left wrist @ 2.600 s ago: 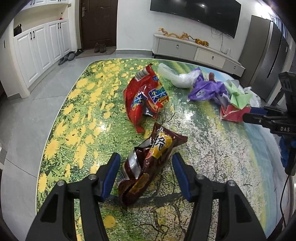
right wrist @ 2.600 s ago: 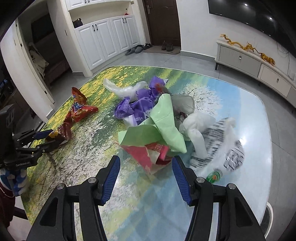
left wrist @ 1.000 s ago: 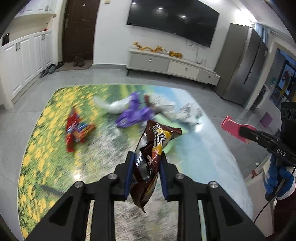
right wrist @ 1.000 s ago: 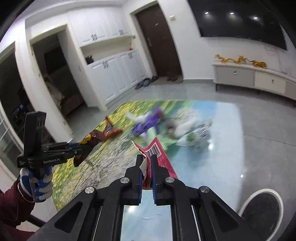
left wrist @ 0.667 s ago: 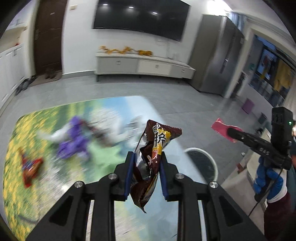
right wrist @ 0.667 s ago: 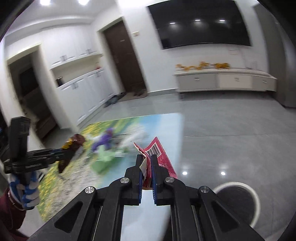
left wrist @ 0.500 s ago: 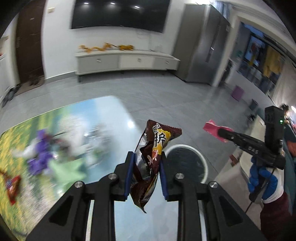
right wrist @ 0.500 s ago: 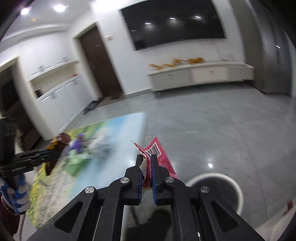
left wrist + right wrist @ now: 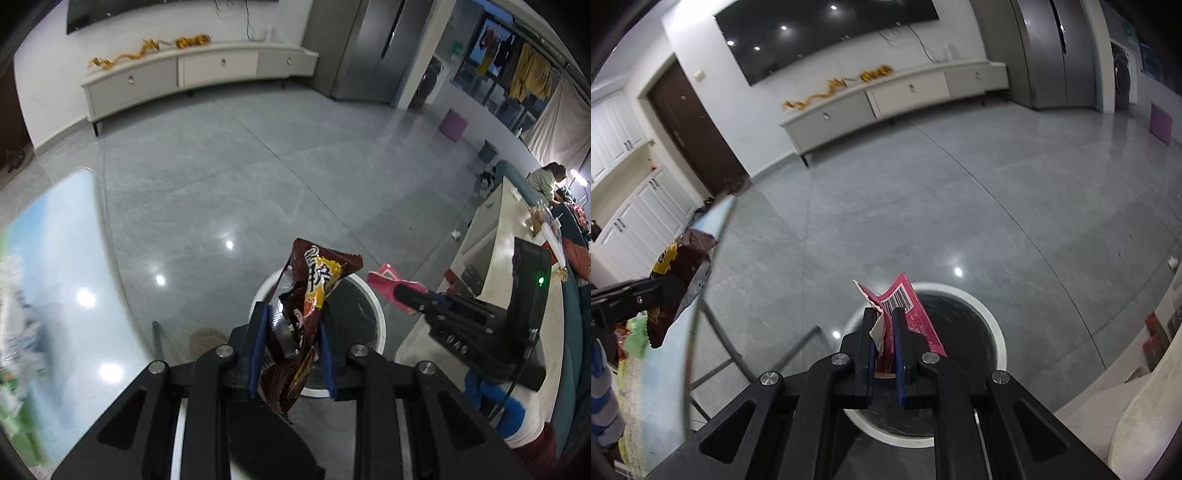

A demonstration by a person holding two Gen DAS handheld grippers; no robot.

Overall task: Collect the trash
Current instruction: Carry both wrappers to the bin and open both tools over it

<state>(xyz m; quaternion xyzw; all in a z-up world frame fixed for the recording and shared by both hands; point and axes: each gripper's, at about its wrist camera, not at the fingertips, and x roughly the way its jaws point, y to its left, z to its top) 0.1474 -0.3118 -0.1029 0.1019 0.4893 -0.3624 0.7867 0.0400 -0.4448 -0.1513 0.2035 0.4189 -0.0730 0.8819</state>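
My left gripper (image 9: 291, 325) is shut on a brown snack bag (image 9: 314, 284) and holds it over a round white-rimmed trash bin (image 9: 373, 306) on the floor. My right gripper (image 9: 884, 325) is shut on a pink wrapper (image 9: 908, 306) with a barcode, above the same bin (image 9: 990, 325). The right gripper (image 9: 410, 299) with the pink wrapper (image 9: 384, 277) shows in the left wrist view, at the bin's right rim. The left gripper (image 9: 665, 288) with the brown bag (image 9: 690, 254) shows at the left edge of the right wrist view.
The glass table (image 9: 55, 266) with the remaining trash lies at the left, its edge (image 9: 701, 288) near the bin. A white counter (image 9: 517, 236) stands at the right. A TV cabinet (image 9: 894, 99) lines the far wall. Grey tiled floor (image 9: 960, 203) lies around the bin.
Both grippers closed on their wrappers, lifted them off the table and swung right. They now hang over the trash bin.
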